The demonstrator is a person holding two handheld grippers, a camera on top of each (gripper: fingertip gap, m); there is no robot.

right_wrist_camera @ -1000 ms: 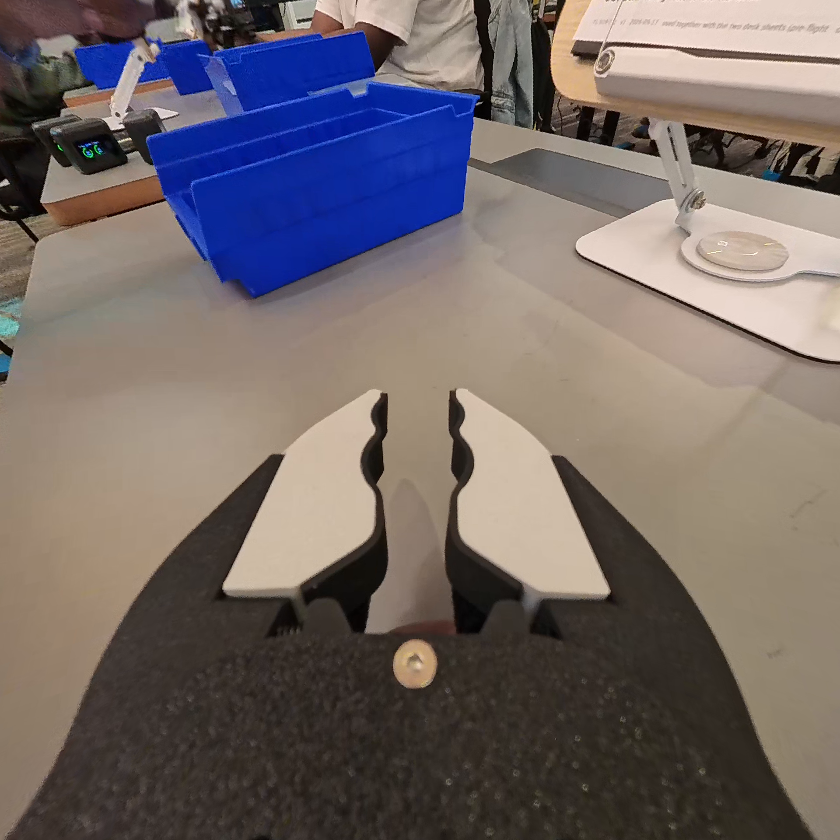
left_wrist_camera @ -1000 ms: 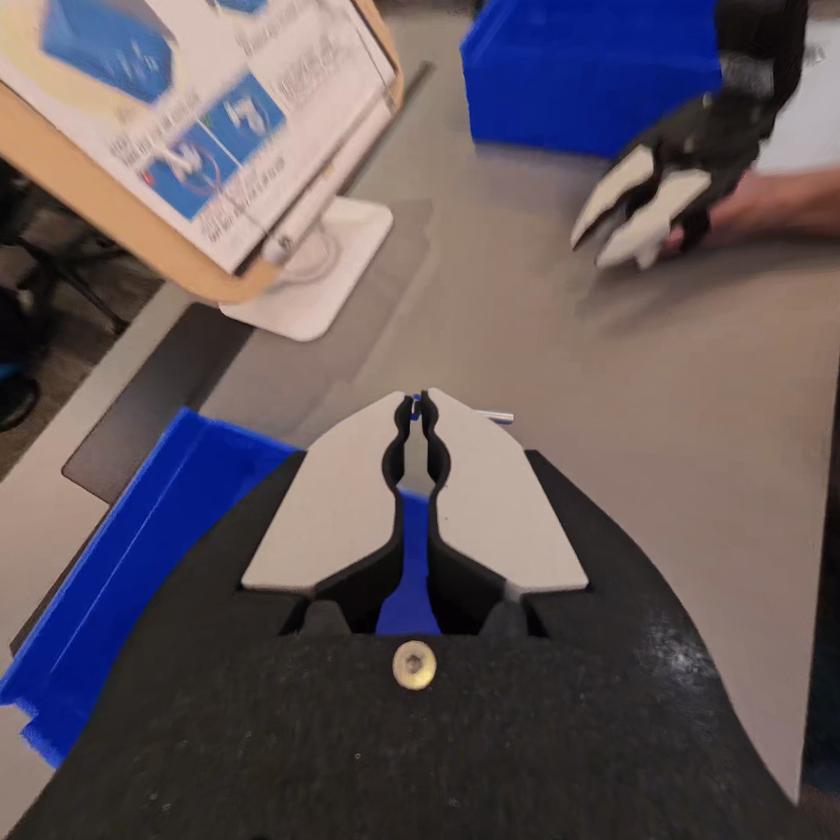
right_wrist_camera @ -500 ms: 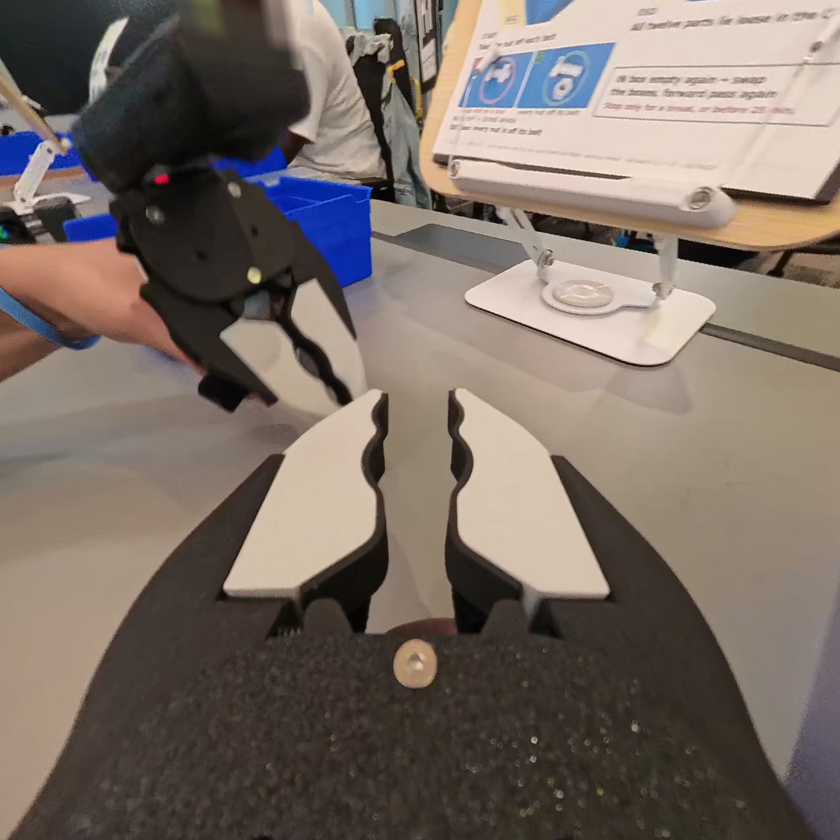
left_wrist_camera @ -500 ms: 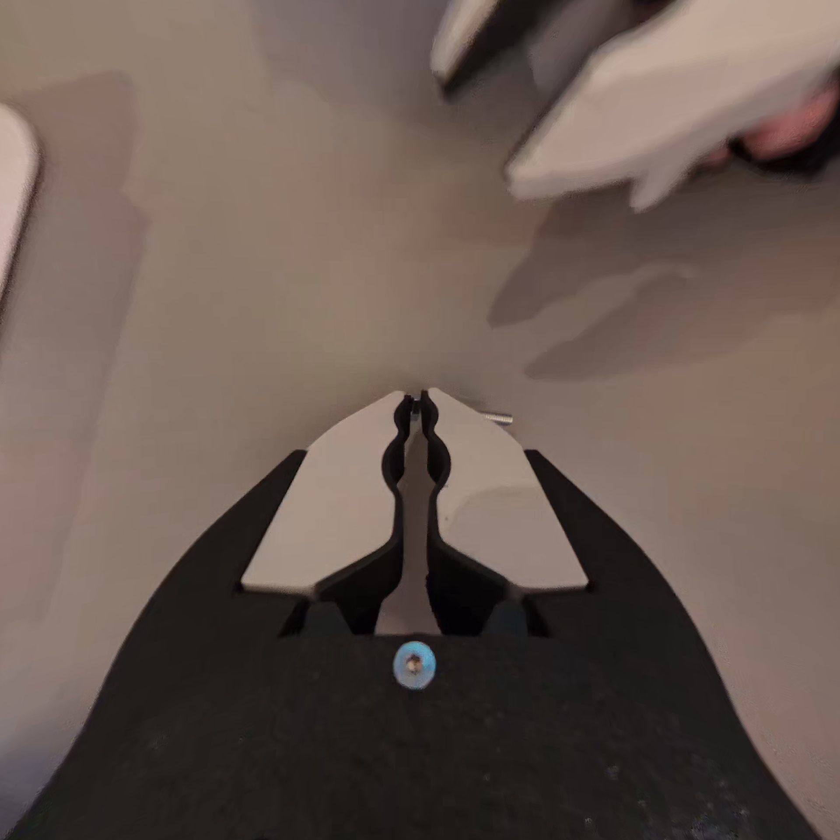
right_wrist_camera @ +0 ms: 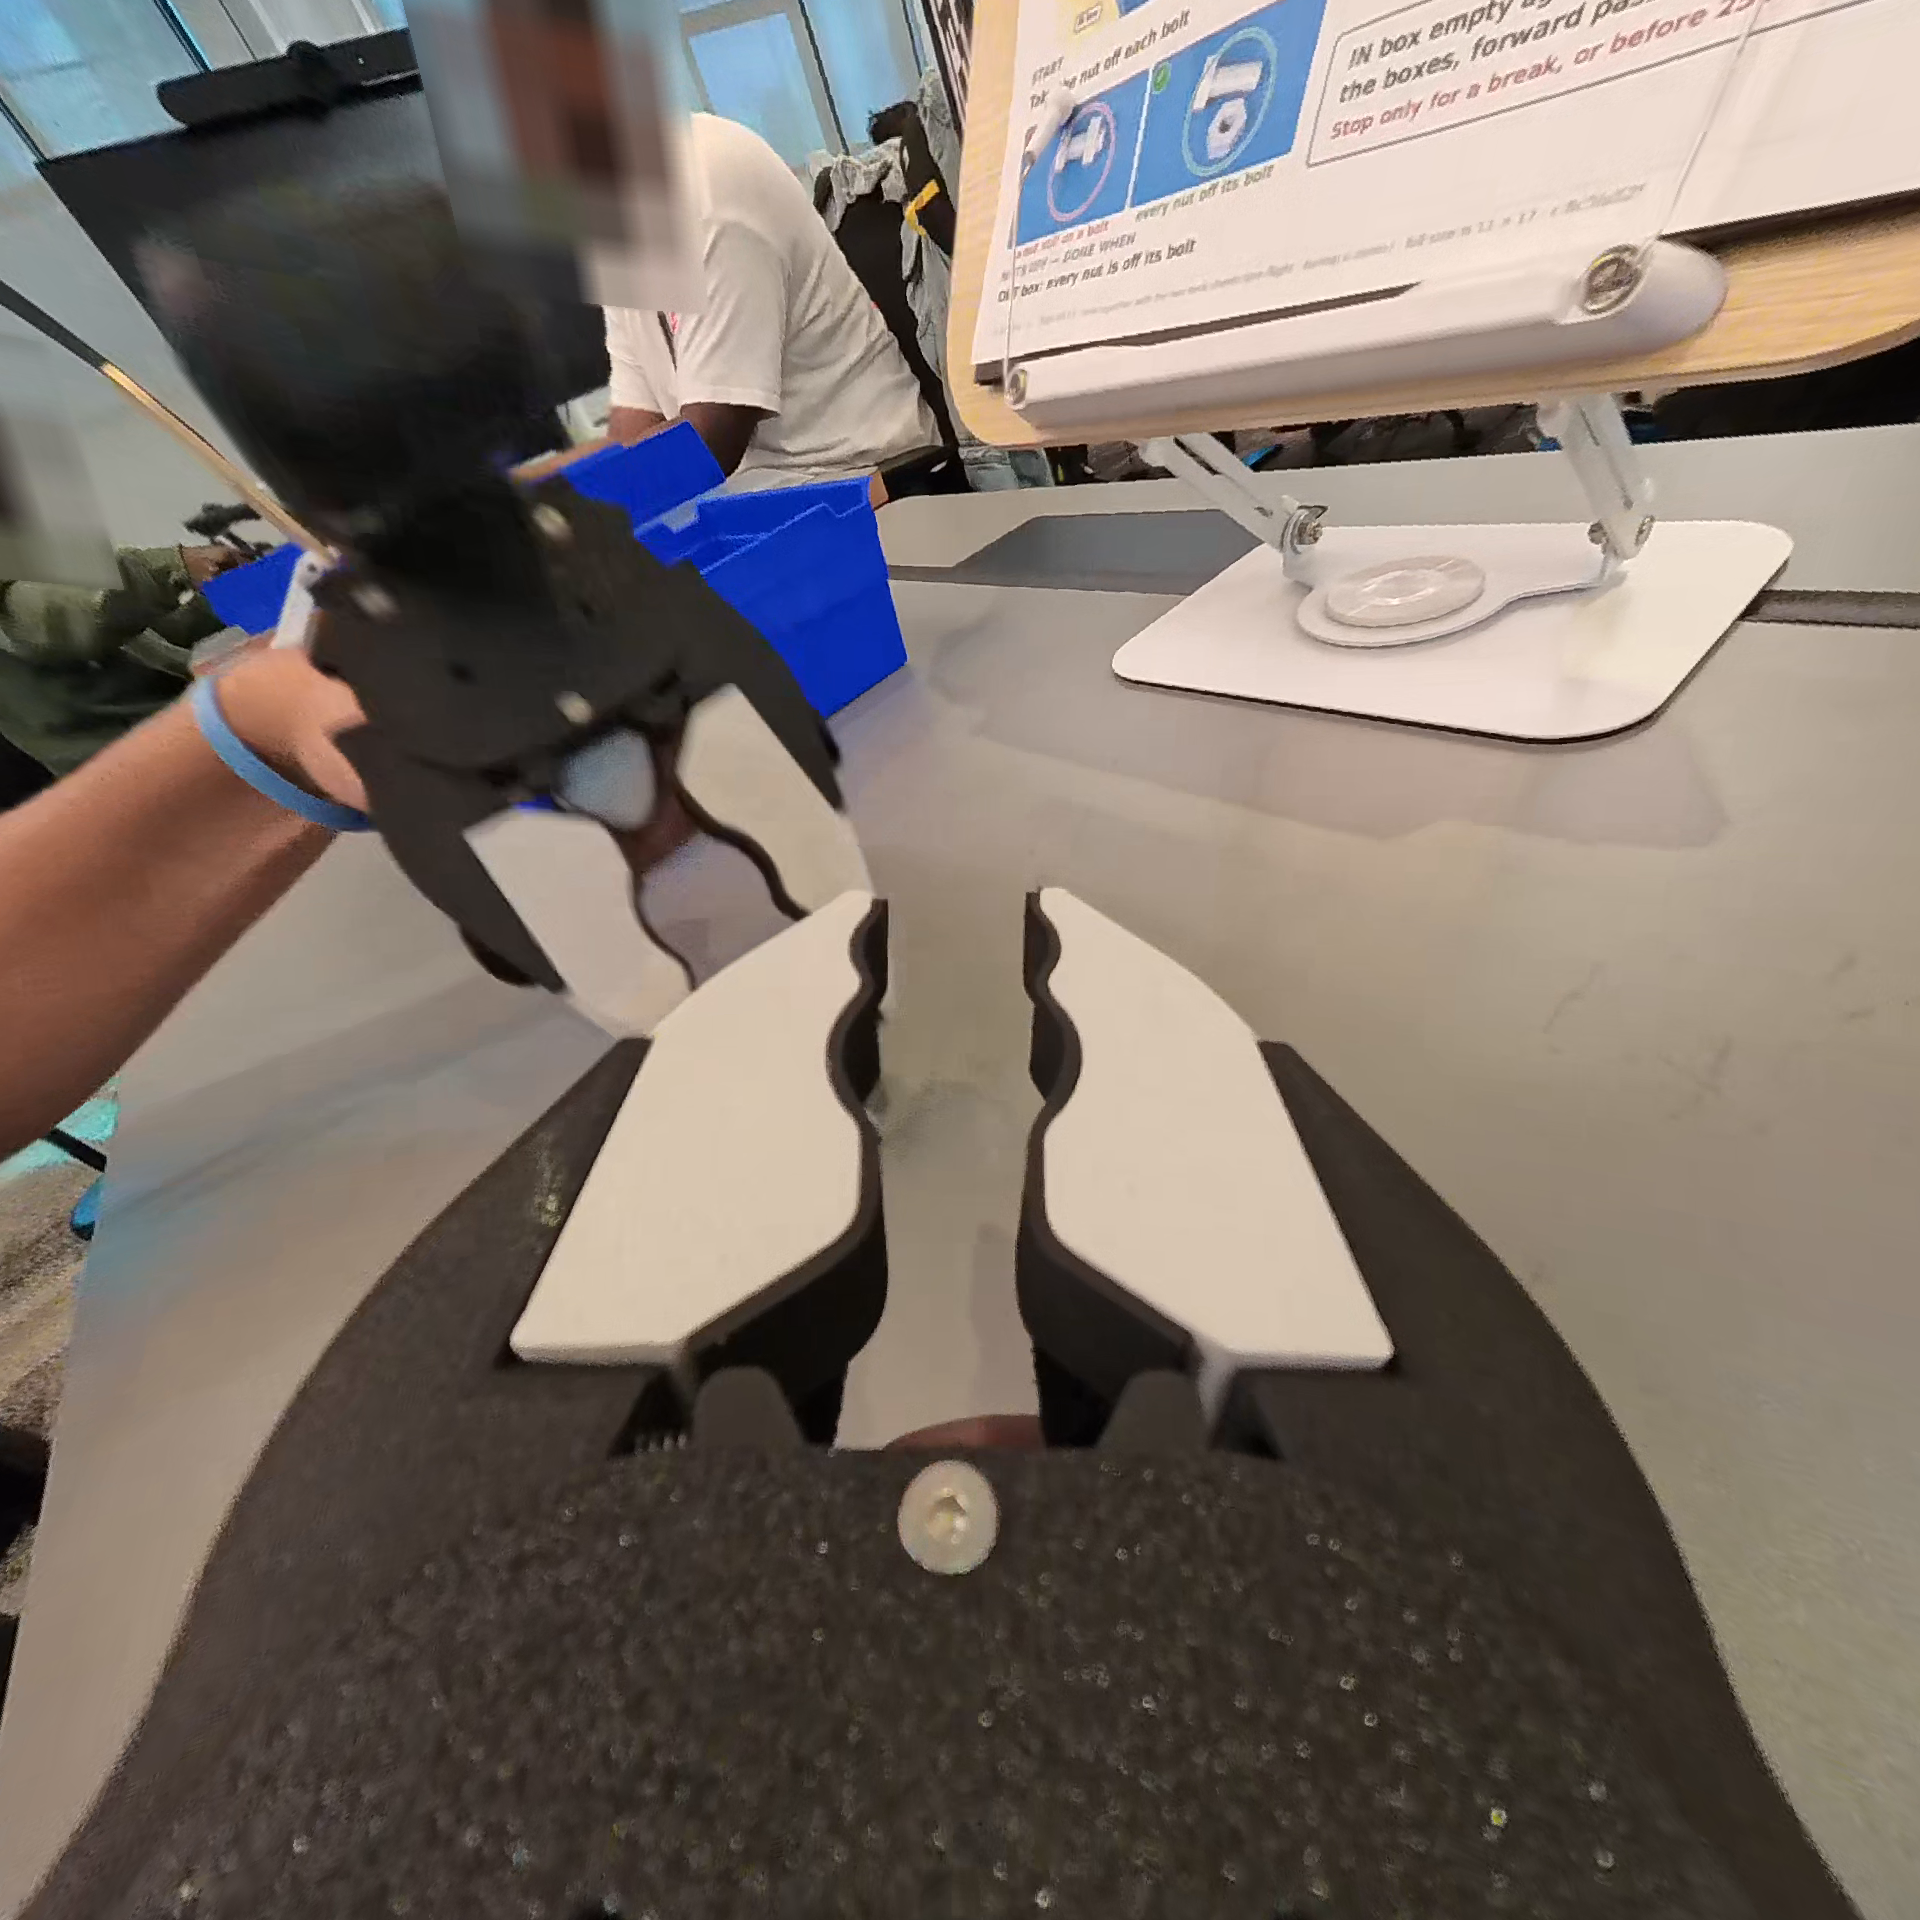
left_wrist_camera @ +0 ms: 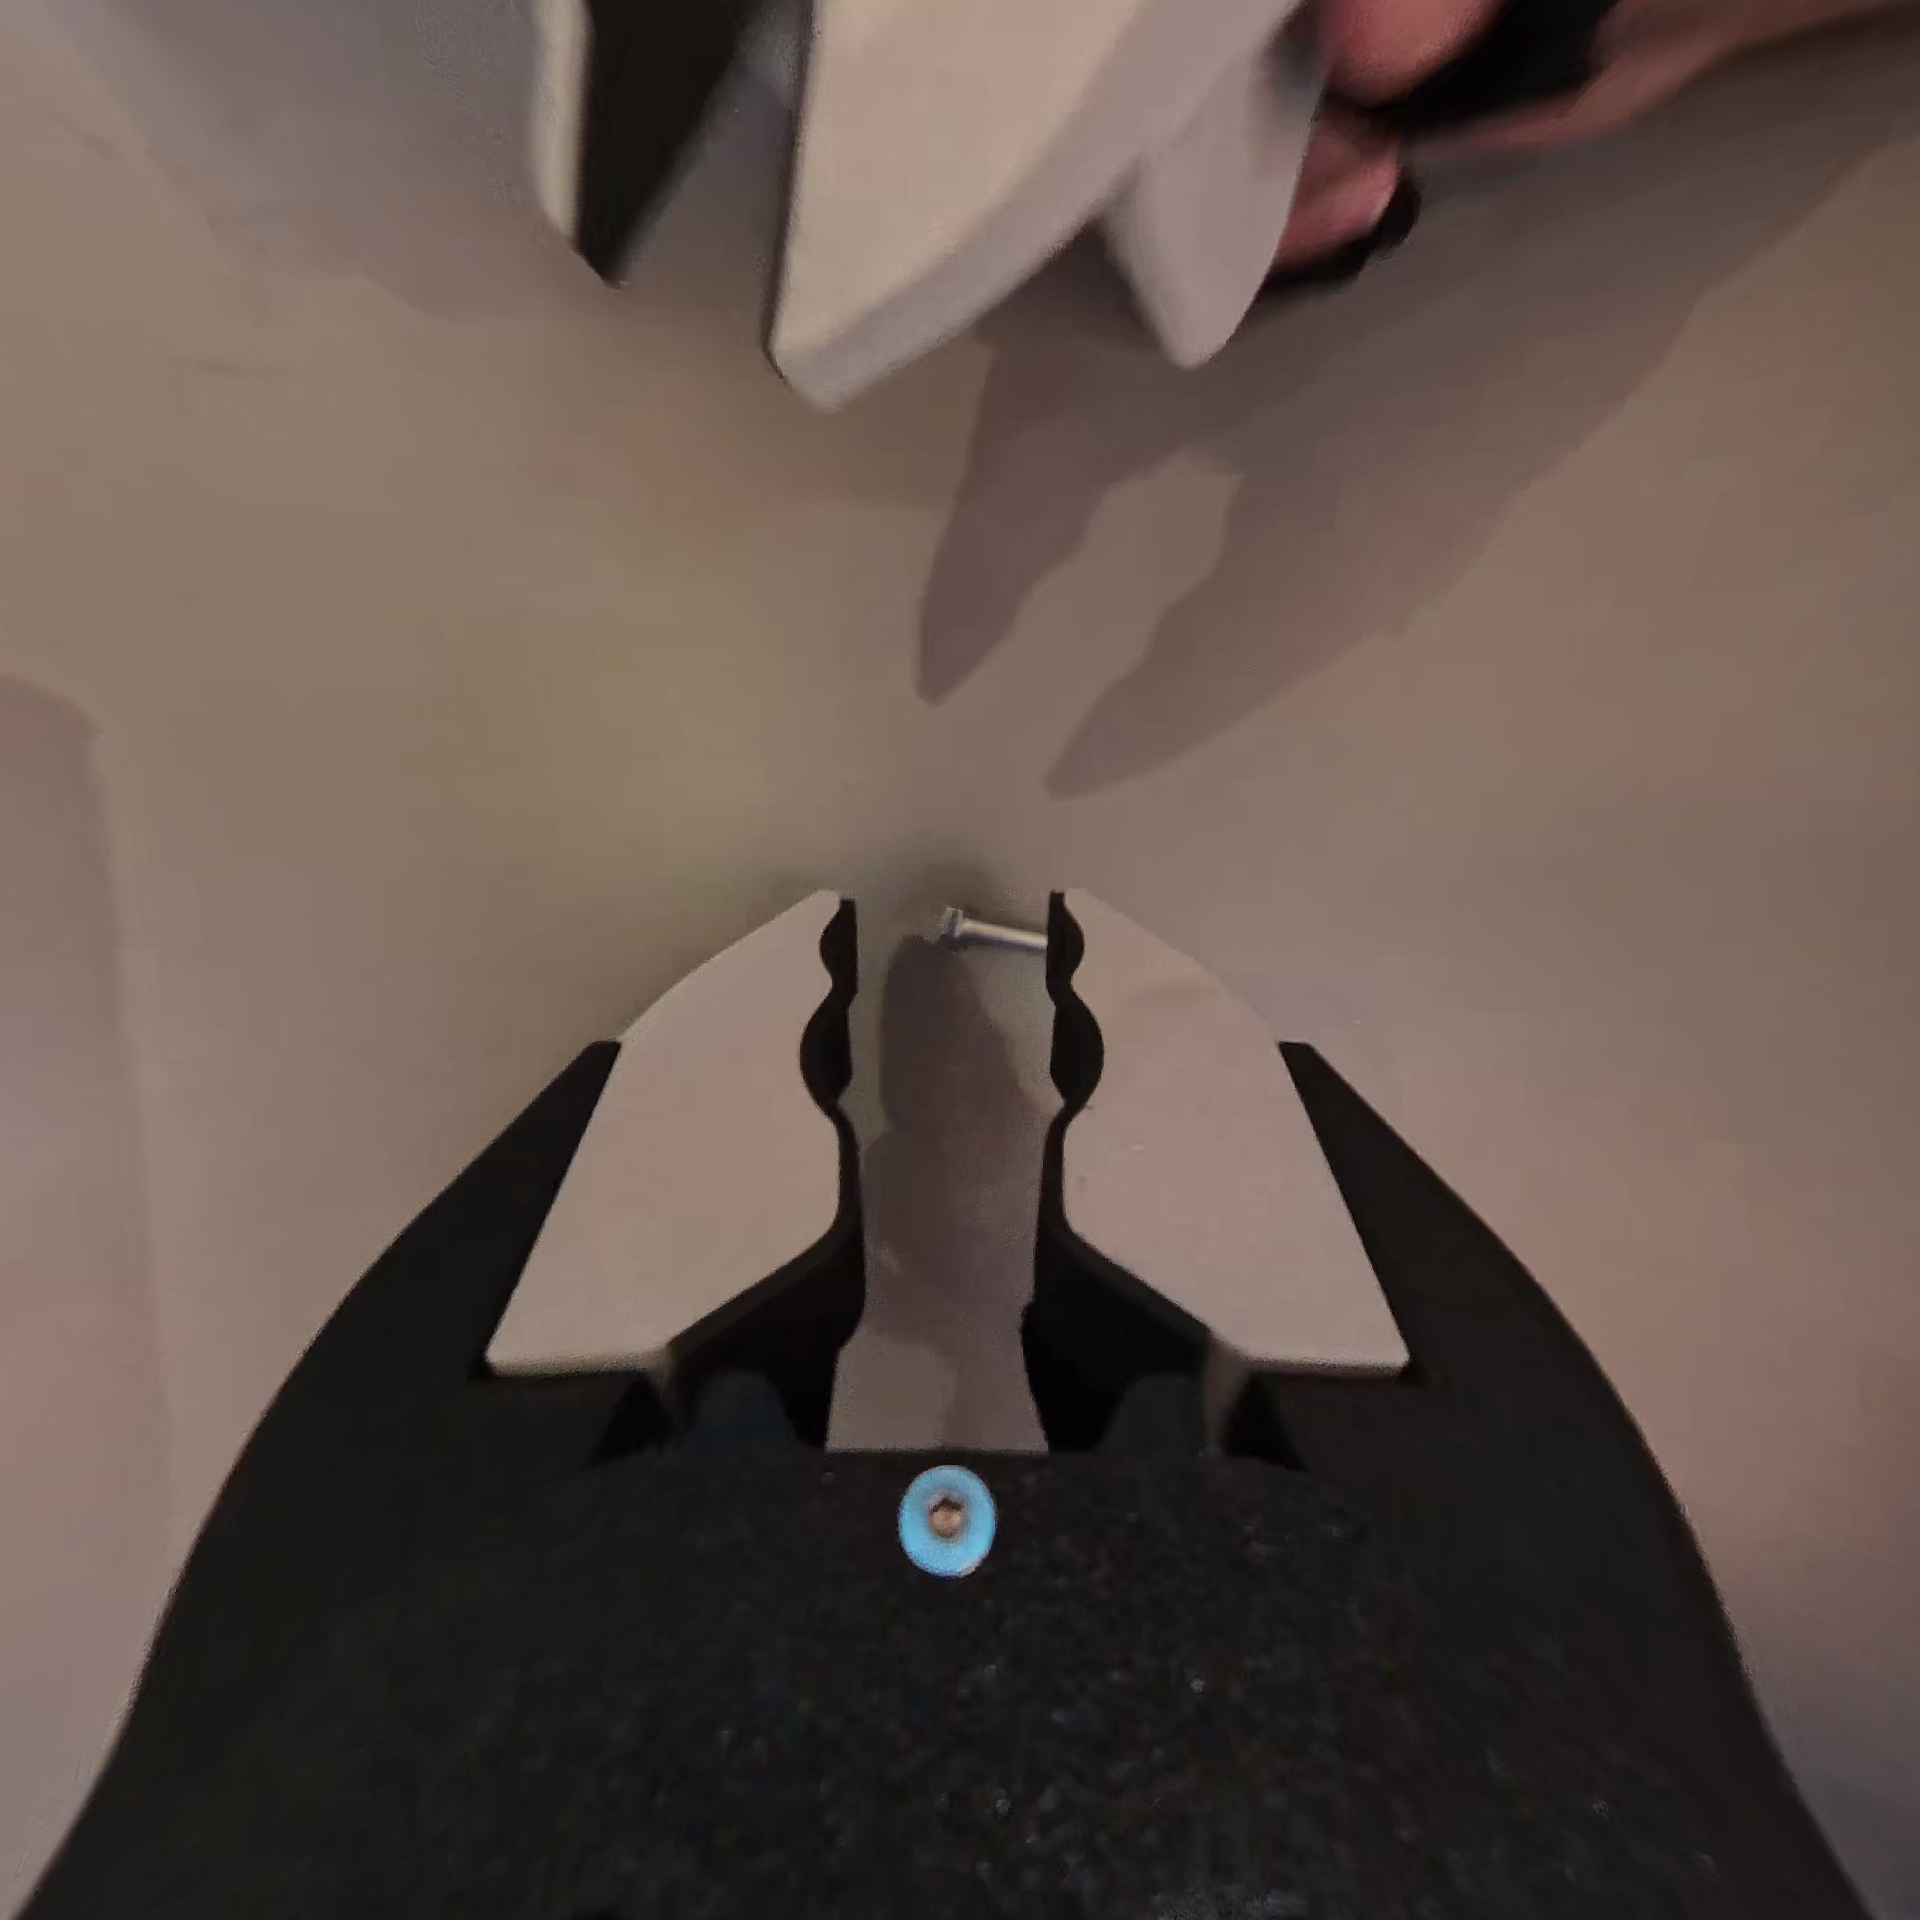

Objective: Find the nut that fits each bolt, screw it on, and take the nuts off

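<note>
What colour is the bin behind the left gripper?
Bright blue bin, seen best in the right wrist view.

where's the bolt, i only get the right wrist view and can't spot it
observer: Left wrist view: the bolt sits crosswise between the left gripper's fingertips, over the table.
operator: is it gripped
observer: No. The jaws stand apart, and the bolt's head is clear of the nearer finger.
operator: any nut on it
observer: None visible on its shank.
</note>
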